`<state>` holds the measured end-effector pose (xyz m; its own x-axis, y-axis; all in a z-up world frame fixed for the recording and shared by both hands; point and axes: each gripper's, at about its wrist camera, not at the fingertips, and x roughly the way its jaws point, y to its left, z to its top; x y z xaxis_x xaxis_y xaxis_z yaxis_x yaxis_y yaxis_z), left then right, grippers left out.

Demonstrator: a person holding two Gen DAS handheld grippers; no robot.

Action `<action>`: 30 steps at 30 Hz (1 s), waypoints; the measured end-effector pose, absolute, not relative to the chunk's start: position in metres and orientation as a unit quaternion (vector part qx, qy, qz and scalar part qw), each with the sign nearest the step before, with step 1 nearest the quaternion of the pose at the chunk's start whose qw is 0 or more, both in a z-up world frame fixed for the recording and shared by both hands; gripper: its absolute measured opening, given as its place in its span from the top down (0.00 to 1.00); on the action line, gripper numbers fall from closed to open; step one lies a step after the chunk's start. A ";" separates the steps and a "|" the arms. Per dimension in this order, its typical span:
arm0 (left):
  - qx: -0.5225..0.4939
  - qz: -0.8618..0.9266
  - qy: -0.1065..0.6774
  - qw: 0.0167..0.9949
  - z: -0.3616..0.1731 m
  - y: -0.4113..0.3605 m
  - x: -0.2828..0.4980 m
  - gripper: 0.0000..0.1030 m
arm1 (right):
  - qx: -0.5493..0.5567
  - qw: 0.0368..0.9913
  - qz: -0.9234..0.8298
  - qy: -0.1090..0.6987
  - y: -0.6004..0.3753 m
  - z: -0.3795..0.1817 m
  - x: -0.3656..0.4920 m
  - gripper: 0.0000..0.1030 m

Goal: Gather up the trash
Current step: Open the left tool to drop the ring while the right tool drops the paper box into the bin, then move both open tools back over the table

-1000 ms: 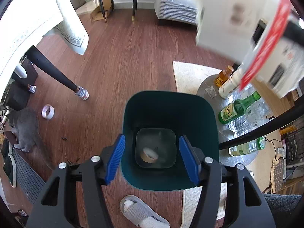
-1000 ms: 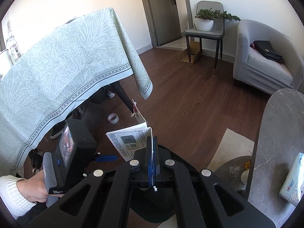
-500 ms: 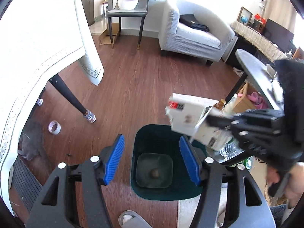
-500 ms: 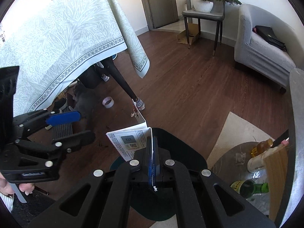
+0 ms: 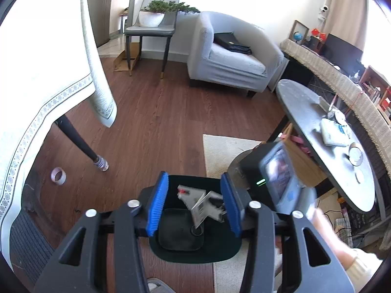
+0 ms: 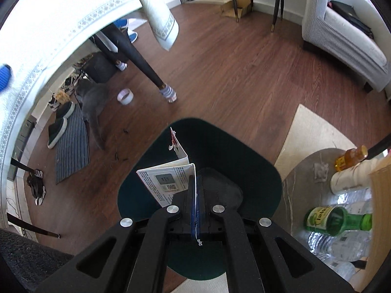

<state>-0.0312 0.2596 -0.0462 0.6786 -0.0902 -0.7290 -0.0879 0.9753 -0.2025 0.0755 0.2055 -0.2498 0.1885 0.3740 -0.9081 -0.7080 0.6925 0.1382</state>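
Pinching a flattened white carton [image 6: 168, 183] over the dark green bin [image 6: 256, 171], the right hand-held gripper [image 6: 196, 195] is pressed together; the left hand-held gripper [image 5: 194, 205], empty, has just been closing and stays parted above it.

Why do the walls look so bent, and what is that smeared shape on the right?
Left wrist view: the fisheye lens bows the room; windows glare white; the smear is the right claw's handle, blurred. Right wrist view: same bowing; the tablecloth washes out, while the flattened box and green bin stay sharp.

right hand-held gripper [image 6: 196, 196] lowered carton [image 6: 168, 183] into bin [image 6: 256, 171] | left hand-held gripper [image 5: 194, 207] jaws narrowed, empty
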 end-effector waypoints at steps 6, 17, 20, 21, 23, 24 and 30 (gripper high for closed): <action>-0.113 -0.014 0.384 0.916 -0.033 0.254 -0.033 0.60 | -0.191 0.735 0.346 0.551 0.210 -0.279 0.068 0.99; -0.136 -0.020 0.333 0.933 0.001 0.253 -0.044 0.59 | -0.217 0.728 0.355 0.545 0.212 -0.284 0.057 0.58; -0.143 -0.021 0.322 0.935 0.008 0.253 -0.047 0.58 | -0.211 0.733 0.361 0.536 0.210 -0.273 0.057 0.58; -0.142 -0.016 0.316 0.938 0.012 0.253 -0.048 0.57 | -0.210 0.735 0.364 0.532 0.210 -0.270 0.057 0.58; -0.139 -0.007 0.304 0.943 0.018 0.255 -0.052 0.57 | -0.205 0.740 0.370 0.522 0.209 -0.259 0.055 0.58; -0.138 -0.001 0.296 0.945 0.022 0.257 -0.053 0.56 | -0.204 0.743 0.373 0.517 0.210 -0.253 0.054 0.58; -0.139 0.021 0.276 0.951 0.033 0.267 -0.061 0.51 | -0.180 0.773 0.399 0.459 0.206 -0.196 0.044 0.58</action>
<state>-0.0609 0.2675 0.0334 0.8465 -0.0369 -0.5312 -0.1170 0.9603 -0.2531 0.0439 0.2064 -0.1957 0.2608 0.4522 -0.8529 -0.7821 0.6170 0.0880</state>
